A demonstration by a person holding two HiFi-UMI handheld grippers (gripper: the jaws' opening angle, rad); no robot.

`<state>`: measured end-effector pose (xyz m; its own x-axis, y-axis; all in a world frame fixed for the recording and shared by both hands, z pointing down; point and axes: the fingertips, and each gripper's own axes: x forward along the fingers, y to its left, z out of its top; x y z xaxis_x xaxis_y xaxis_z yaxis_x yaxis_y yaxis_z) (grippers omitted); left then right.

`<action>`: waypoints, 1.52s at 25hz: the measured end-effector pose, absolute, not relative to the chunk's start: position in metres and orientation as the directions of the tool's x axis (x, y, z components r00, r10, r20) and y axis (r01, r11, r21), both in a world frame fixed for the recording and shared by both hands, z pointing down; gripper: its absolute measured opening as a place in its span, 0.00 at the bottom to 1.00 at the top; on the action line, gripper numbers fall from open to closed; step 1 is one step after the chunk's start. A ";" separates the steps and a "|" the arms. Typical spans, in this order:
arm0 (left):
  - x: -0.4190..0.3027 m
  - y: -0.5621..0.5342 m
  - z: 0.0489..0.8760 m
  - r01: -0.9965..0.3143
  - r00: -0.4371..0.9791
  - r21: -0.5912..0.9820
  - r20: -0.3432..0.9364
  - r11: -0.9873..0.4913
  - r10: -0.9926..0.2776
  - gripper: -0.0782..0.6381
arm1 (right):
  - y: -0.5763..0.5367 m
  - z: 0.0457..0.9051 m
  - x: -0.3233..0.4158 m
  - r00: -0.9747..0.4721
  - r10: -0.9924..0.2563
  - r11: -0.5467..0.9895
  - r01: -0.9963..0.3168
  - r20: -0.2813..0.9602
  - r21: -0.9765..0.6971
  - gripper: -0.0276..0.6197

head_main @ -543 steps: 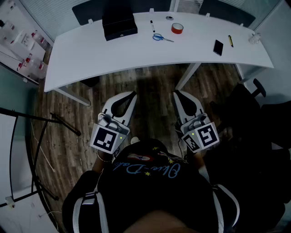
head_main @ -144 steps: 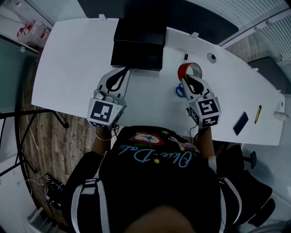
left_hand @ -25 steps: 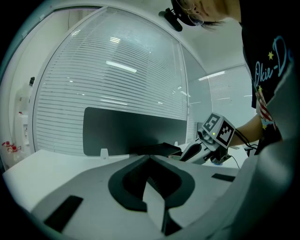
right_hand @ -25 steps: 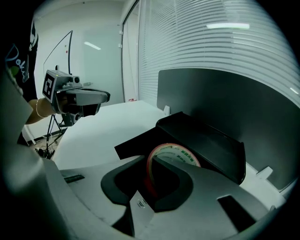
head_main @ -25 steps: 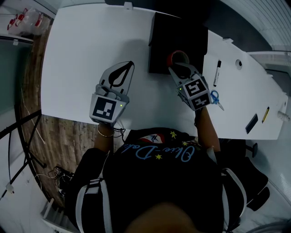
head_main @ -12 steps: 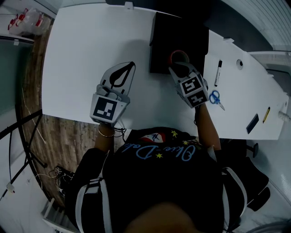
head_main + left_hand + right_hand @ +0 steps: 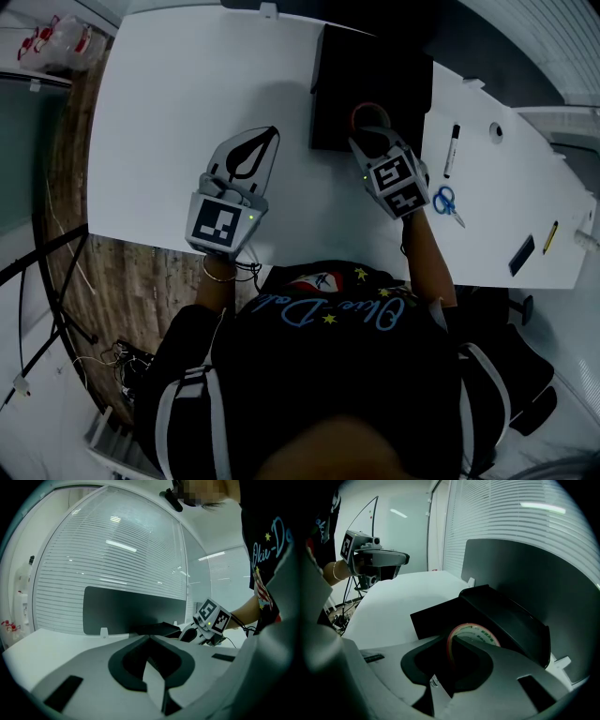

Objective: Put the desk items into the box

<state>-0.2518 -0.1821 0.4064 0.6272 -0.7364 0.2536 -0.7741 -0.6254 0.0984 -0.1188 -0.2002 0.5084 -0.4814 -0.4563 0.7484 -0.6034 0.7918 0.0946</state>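
Note:
The black box [image 7: 370,70] stands open on the white desk [image 7: 178,103], its lid raised at the back. My right gripper [image 7: 371,134] is shut on a red tape roll [image 7: 368,112] and holds it over the box's near part. In the right gripper view the tape roll [image 7: 474,633] stands on edge between the jaws, above the box's dark inside [image 7: 440,616]. To the left of the box, over bare desk, my left gripper [image 7: 271,132] is shut with nothing in it. Its jaws [image 7: 151,639] meet at the tips.
Right of the box lie a black marker [image 7: 451,150], blue scissors [image 7: 446,203], a dark phone [image 7: 520,254] and a yellow pen [image 7: 548,236]. A small round object [image 7: 496,131] sits near the marker. The desk's near edge runs just under both hands.
My right gripper has rolled slightly with the tape roll in it, staying over the box. The left gripper has not moved.

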 end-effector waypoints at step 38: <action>-0.241 -0.170 0.395 -0.756 0.645 0.068 0.246 -0.651 -0.723 0.11 | -0.203 0.463 -0.106 -0.497 -0.597 0.705 -0.700 0.630 0.115 0.05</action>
<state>-0.2410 -0.1698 0.3949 0.6454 -0.7231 0.2461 -0.7557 -0.6514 0.0678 -0.1060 -0.2029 0.4631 -0.4971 -0.5965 0.6301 -0.6999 0.7049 0.1153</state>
